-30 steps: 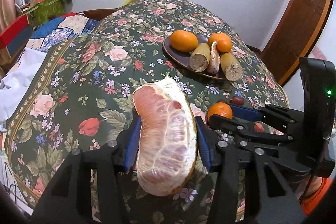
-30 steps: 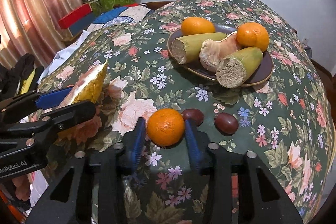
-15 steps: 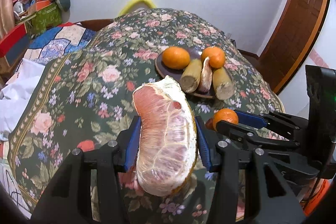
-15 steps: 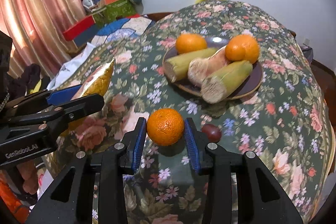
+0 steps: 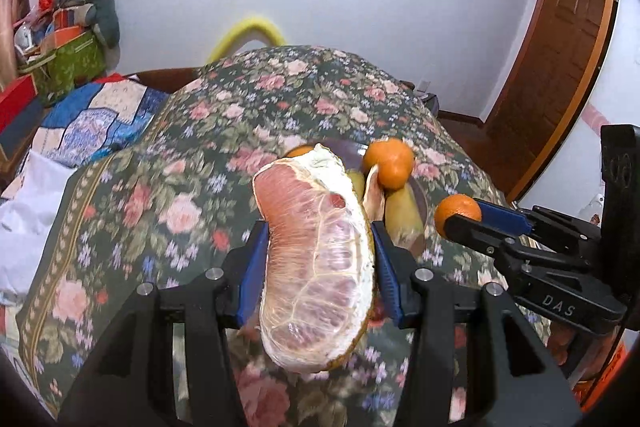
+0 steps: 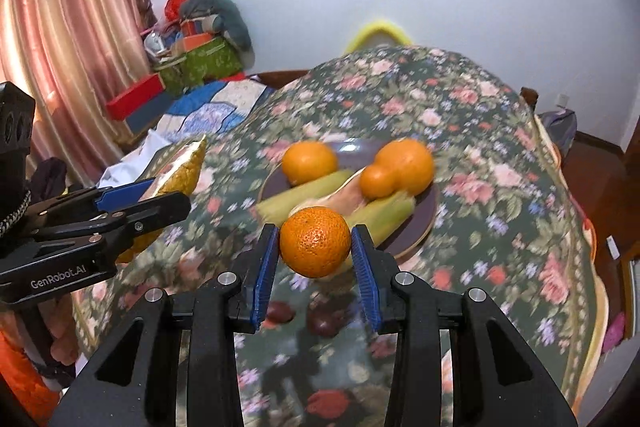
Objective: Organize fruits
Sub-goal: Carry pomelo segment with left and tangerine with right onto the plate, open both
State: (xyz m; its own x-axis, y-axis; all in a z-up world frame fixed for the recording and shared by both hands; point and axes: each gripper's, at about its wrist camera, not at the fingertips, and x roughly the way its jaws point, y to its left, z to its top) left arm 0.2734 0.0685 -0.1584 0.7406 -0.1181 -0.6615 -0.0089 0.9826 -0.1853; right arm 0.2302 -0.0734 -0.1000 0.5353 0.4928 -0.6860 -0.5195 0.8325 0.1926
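Observation:
My left gripper is shut on a large peeled pomelo piece and holds it above the table, near side of the plate. The same piece shows at the left in the right wrist view. My right gripper is shut on a small orange, raised above the table; it shows in the left wrist view. A dark plate on the floral tablecloth holds two oranges, two corn pieces and a pomelo slice.
Two dark round fruits lie on the cloth below the right gripper. The round table's edge drops off at the right. A bed with boxes and clutter stands at the left, a wooden door at the right.
Both grippers have risen well above the table with their fruit and tilted up; more wall and the screen now show. The orange has left the cloth.

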